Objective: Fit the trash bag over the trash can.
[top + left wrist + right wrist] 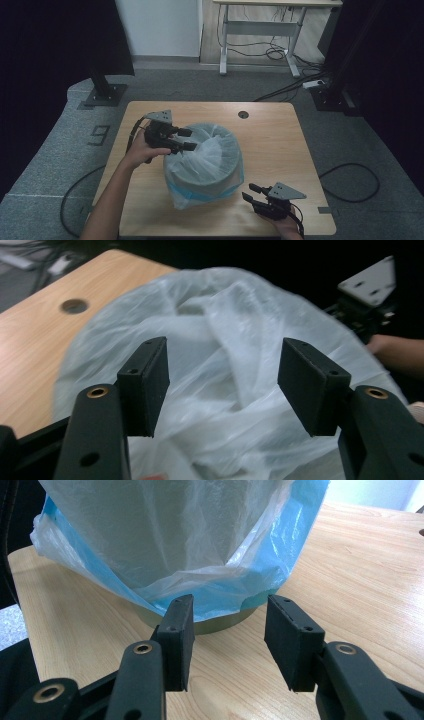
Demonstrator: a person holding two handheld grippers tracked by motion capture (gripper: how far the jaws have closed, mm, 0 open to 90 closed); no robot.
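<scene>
My bin (205, 172) sits near the middle of the table (280, 150), lined with a pale bag (212, 150) whose blue edge (280, 565) hangs down the outside. My left gripper (187, 140) hangs over the bin's left rim, jaws apart with nothing pinched; the bag's crumpled plastic (225, 375) lies beyond them. My right gripper (252, 196) rests low at the near right, jaws half open and empty, pointing at the bin's base (220, 622), just short of it.
</scene>
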